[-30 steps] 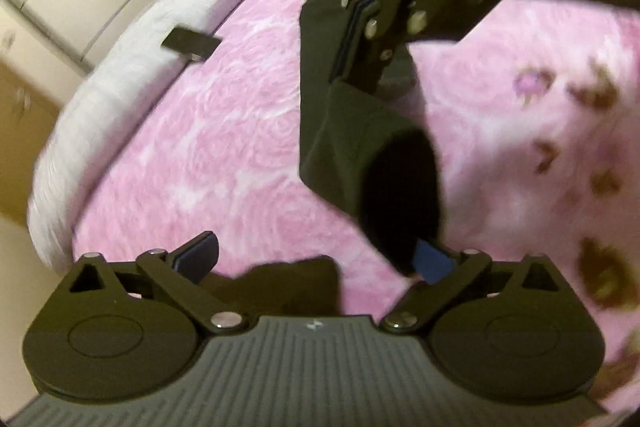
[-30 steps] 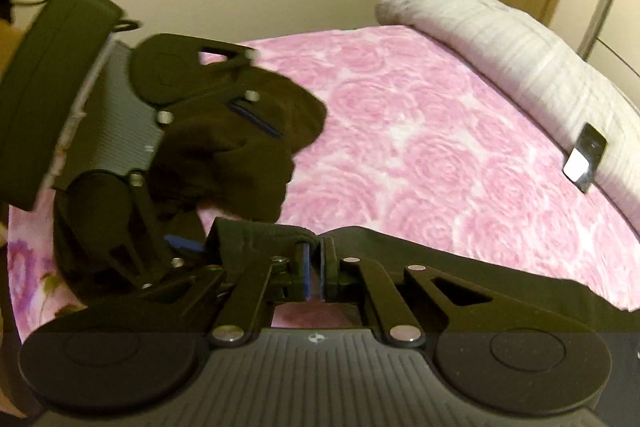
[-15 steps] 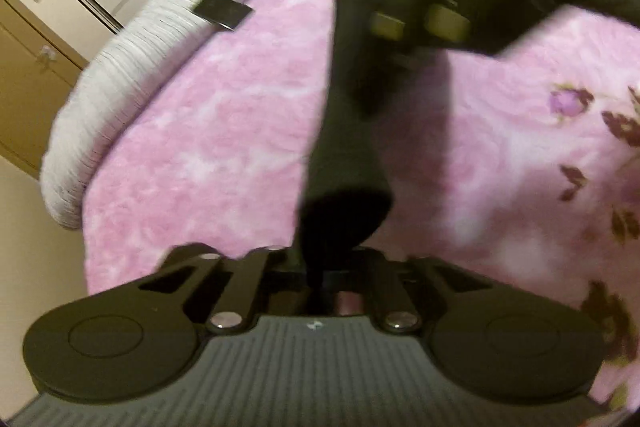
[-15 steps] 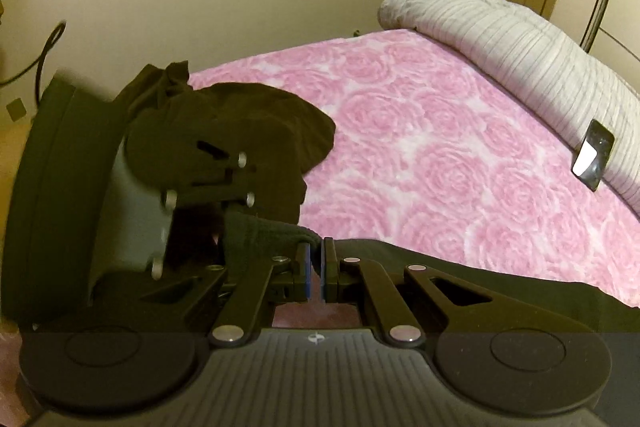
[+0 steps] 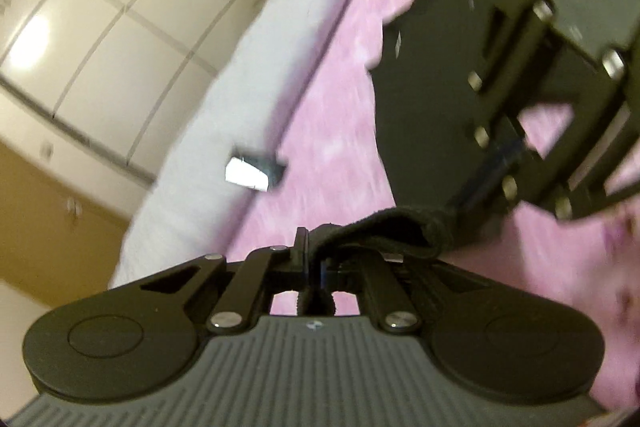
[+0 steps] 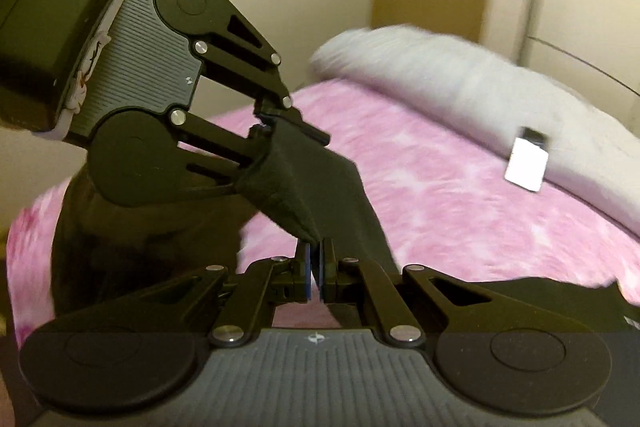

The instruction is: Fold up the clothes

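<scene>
Both the left gripper (image 5: 311, 259) and right gripper (image 6: 315, 259) pinch the dark garment (image 6: 312, 183), its edge stretched taut between them above the bed (image 6: 460, 203).

Your left wrist view is smeared by motion: the pink bedspread (image 5: 332, 115) shows no pattern, and the small dark object (image 5: 256, 171) at its edge by the white duvet (image 5: 224, 107) is too blurred to identify. Your right gripper (image 5: 496, 163) is cut off by that picture's right edge. In the right wrist view, the black garment (image 6: 320, 183) runs out of sight behind the gripper body.
</scene>
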`<state>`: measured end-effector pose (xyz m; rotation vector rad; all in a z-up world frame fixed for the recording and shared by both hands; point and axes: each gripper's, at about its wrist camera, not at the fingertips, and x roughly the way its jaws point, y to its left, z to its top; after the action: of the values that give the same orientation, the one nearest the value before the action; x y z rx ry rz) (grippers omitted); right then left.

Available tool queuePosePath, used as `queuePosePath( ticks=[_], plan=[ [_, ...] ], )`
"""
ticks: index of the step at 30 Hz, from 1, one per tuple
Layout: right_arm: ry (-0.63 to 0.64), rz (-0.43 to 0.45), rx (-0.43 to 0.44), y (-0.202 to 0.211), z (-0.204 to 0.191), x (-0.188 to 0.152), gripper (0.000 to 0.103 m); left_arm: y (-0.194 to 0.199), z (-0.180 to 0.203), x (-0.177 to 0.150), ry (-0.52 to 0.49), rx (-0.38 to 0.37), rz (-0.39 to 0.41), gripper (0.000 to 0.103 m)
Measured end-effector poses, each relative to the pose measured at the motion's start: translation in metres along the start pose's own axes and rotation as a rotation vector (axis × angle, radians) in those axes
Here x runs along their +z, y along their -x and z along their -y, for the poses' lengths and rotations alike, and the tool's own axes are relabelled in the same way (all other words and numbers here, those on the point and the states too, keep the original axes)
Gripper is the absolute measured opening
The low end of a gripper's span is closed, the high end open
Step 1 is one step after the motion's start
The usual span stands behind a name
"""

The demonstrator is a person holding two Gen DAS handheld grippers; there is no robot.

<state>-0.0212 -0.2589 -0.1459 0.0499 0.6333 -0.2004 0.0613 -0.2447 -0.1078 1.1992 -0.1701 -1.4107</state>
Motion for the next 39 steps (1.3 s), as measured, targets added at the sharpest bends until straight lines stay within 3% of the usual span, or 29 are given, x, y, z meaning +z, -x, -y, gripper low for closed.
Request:
queuePosePath(
  ticks=[8, 15, 18, 19, 21, 24, 27, 30, 31, 35, 39],
  plan=[
    [-0.258, 0.087, -0.125, 0.075, 0.142, -0.018, 0.001, -0.086, 0.015, 0.186, -0.031, -0.001, 0.080, 0.004],
    [-0.441, 0.060, -0.255, 0.127, 0.289, -0.073, 0.000, -0.188, 0.082, 0.287, 0.059, -0.125, 0.035, 0.005],
    [-0.518, 0.031, -0.295, 0.137, 0.344, -0.106, 0.001, -0.231, 0.112, 0.329, 0.099, -0.182, 0.013, 0.018],
    [-0.546, 0.019, -0.299, 0.135, 0.360, -0.118, 0.001, -0.246, 0.121, 0.342, 0.113, -0.201, 0.005, 0.035],
    [-0.607, -0.018, -0.297, 0.126, 0.389, -0.147, 0.002, -0.268, 0.139, 0.360, 0.145, -0.242, -0.015, 0.040],
    [-0.697, -0.095, -0.306, 0.109, 0.419, -0.190, 0.003, -0.258, 0.149, 0.333, 0.208, -0.258, -0.079, 0.045],
    [-0.779, -0.164, -0.293, 0.097, 0.435, -0.224, 0.003, -0.248, 0.150, 0.293, 0.270, -0.260, -0.196, 0.047],
    [-0.819, -0.221, -0.274, 0.099, 0.437, -0.246, 0.011, -0.235, 0.144, 0.247, 0.326, -0.243, -0.313, 0.048],
    [-0.833, -0.240, -0.267, 0.101, 0.437, -0.253, 0.018, -0.231, 0.141, 0.232, 0.345, -0.236, -0.348, 0.050],
    [-0.898, -0.279, -0.277, 0.114, 0.440, -0.264, 0.033, -0.229, 0.136, 0.187, 0.384, -0.230, -0.448, 0.054],
    [-0.836, -0.238, -0.357, 0.122, 0.457, -0.259, 0.036, -0.230, 0.129, 0.157, 0.385, -0.206, -0.474, 0.062]
  ],
)
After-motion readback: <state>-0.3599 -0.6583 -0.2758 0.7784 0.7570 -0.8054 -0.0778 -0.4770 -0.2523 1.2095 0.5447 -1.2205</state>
